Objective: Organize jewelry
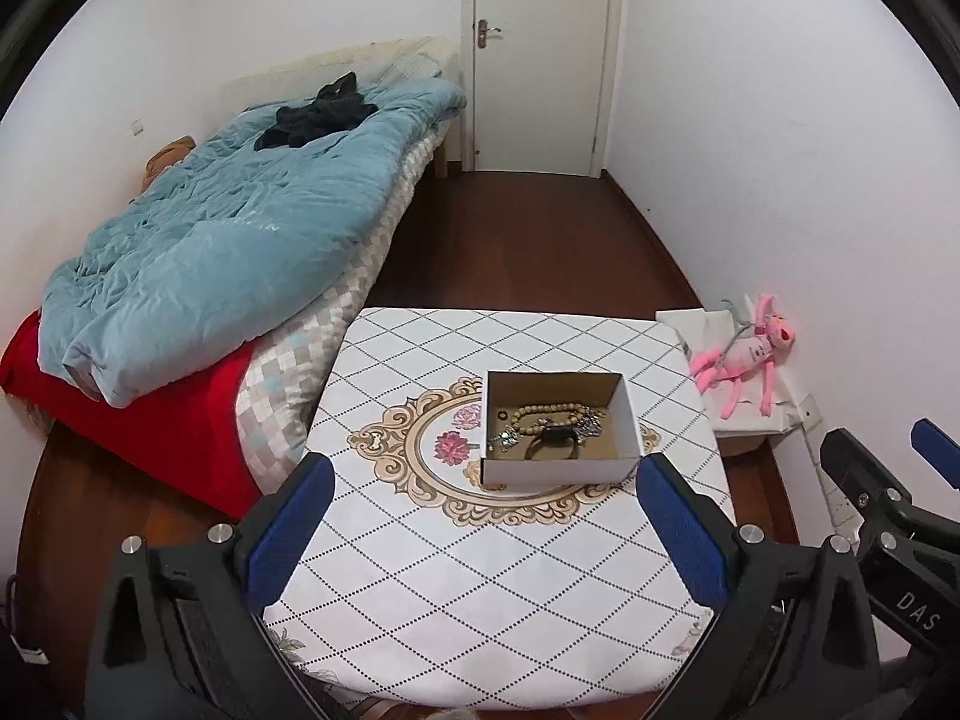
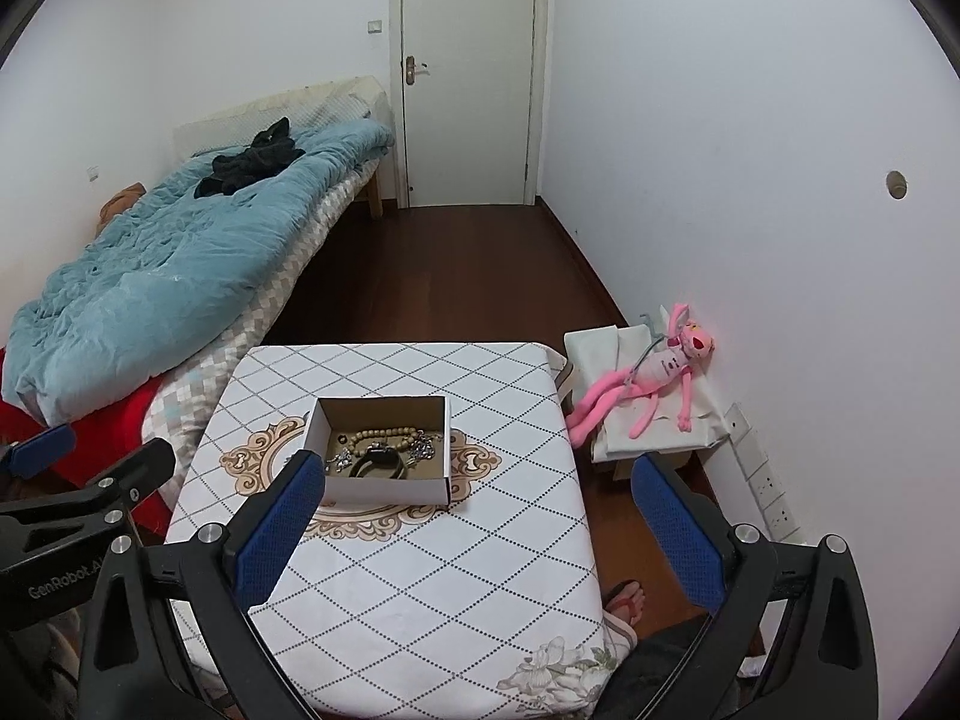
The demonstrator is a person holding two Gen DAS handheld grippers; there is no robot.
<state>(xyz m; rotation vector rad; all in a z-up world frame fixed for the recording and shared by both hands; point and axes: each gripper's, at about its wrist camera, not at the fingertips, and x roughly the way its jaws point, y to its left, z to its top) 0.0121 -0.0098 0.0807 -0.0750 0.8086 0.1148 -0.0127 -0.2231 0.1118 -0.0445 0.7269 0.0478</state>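
Cardboard box (image 1: 558,468) sits open-topped on the worktop (image 1: 480,588), over the oval floral motif of the cloth. Left wrist view: inside the box a beaded bracelet (image 1: 549,417) lies along the back, a black band (image 1: 552,444) in front of it, silvery chain pieces (image 1: 504,438) at the left and more at the right, plus a small dark ring (image 1: 501,414) near the back-left corner. Left gripper (image 1: 480,516) hangs above the near part of the worktop w/ blue-padded fingers (image 1: 288,534) spread wide, nothing between them; box is ahead of the tips, apart from both. Right gripper's arm shows at the far right edge. Bed (image 1: 210,276) w/ blue duvet runs along the left wall, dark clothes heaped on it, red blanket at its near end. Pink plush (image 1: 744,354) lies on a white cloth to the right of the worktop. Door (image 1: 540,54) shut at the far end.

Right wrist view: same box (image 2: 384,489) left of centre, bracelet (image 2: 387,435), band (image 2: 378,462) & chains inside. Right gripper (image 2: 471,531) fingers (image 2: 678,540) also splayed wide, holding nothing; left finger overlaps the box's near-left corner in the pic, contact can't be told. Left gripper's arm shows at the left edge. Plush (image 2: 648,378) by the right wall, wall sockets (image 2: 762,480) below it. A sandalled foot (image 2: 624,600) shows on the floor beside the worktop.
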